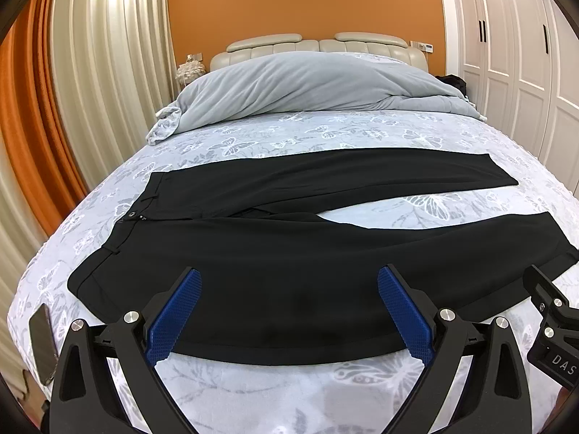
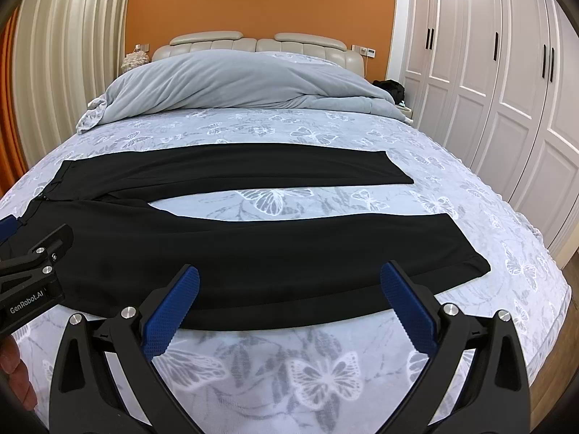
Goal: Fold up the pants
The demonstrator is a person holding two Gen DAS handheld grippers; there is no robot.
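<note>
Blue pads (image 1: 173,322) of the left gripper (image 1: 289,311) frame the bottom of the left wrist view, spread wide with nothing between them; they hang over the near edge of the pants (image 1: 275,253). In the right wrist view the right gripper (image 2: 289,307) stands the same way, jaws wide apart and empty, above the near leg's lower edge.

Only the left view shows the waistband with its button (image 1: 134,214) and belt loops, and a dark phone (image 1: 42,347) lying at the left edge of the bed (image 1: 253,390). It also catches part of the right gripper at its right border. Only the right view shows the bare strip of wood floor (image 2: 564,325) past the bed's right side, and a bit of a hand (image 2: 14,372) at the lower left under the left gripper's black body (image 2: 32,275), which bears white lettering.

No container is in sight.

Black and smooth, the pants lie flat across the butterfly-print bed cover, waist to the left and hems to the right. Their two legs are spread apart in a narrow V, with a wedge of cover showing between them; the far leg lies straight and thin, the near one broader, its hem (image 2: 470,253) slightly rumpled. Beyond them a grey duvet (image 2: 235,83) is heaped against the padded headboard (image 2: 253,41), with white wardrobes (image 2: 488,72) on the right and pleated curtains (image 1: 108,72) on the left.
</note>
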